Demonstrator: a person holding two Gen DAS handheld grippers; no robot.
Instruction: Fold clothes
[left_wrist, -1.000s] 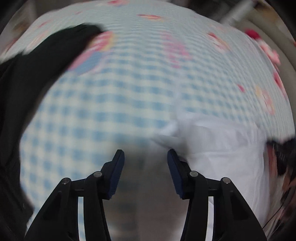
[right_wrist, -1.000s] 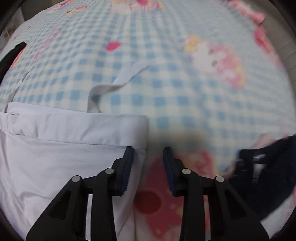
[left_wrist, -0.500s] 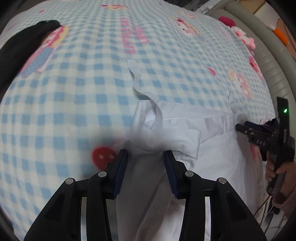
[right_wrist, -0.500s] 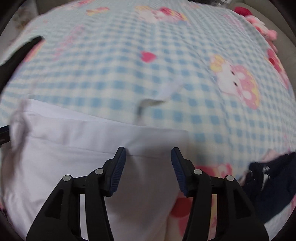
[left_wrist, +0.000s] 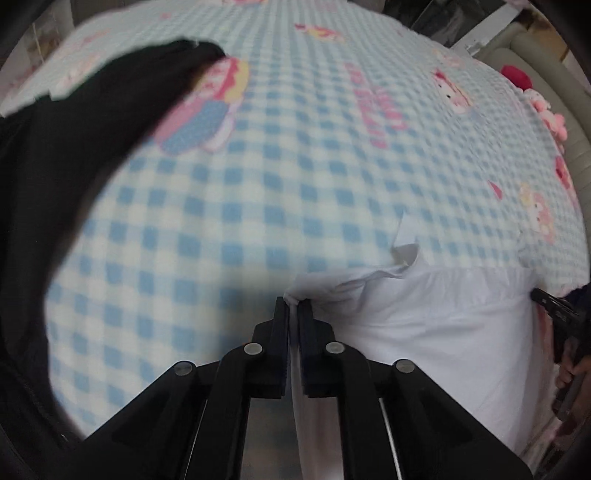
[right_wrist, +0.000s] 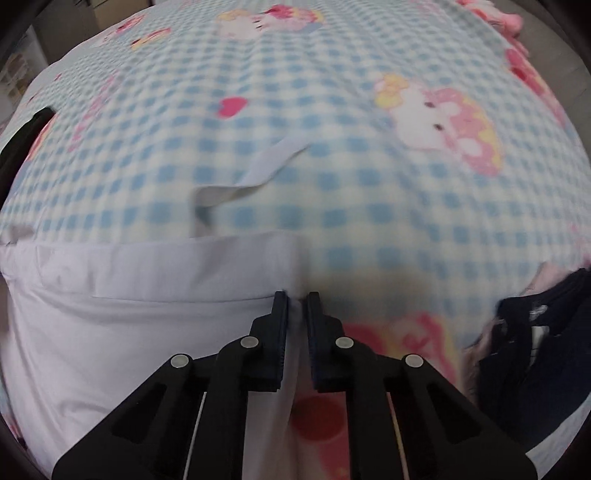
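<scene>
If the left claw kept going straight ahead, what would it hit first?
Probably the checked blanket just beyond the left claw, which is shut on the white garment. The black garment lies off to the left.

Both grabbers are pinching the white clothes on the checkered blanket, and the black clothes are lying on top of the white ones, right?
Not quite. The black garment lies apart from the white garment, off to the left on the checkered blanket, as the left wrist view shows. The rest is right: the left gripper and right gripper each pinch the white fabric.
</scene>
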